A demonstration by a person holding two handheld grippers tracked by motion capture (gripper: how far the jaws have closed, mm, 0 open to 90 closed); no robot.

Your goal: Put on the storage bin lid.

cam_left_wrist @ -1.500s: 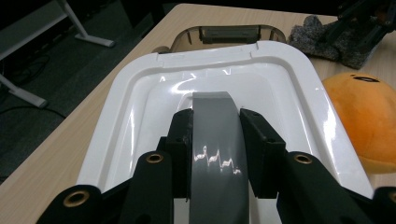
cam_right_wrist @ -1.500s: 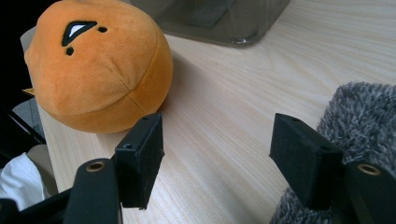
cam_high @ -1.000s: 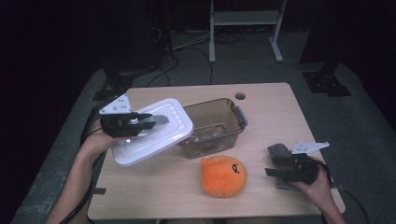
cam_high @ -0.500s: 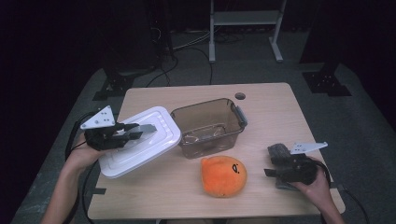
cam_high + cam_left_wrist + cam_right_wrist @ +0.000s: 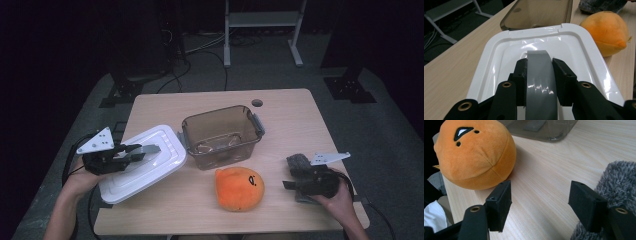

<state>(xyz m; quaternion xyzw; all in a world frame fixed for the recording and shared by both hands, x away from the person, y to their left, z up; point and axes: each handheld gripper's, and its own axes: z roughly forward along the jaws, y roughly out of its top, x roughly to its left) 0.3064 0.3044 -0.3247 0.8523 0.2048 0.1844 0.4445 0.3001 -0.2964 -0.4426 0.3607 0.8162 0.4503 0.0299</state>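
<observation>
Your left gripper [image 5: 142, 150] clamps the grey handle [image 5: 539, 75] of the white lid [image 5: 150, 162], lower left on the worktop [image 5: 295, 125], already off the box [image 5: 222, 135]; your right gripper [image 5: 290, 180] rests open.

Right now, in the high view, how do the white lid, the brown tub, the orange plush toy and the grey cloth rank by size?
1. White lid and brown tub: they look much alike, too close to rank.
2. Orange plush toy.
3. Grey cloth, partly hidden by the right gripper.
</observation>
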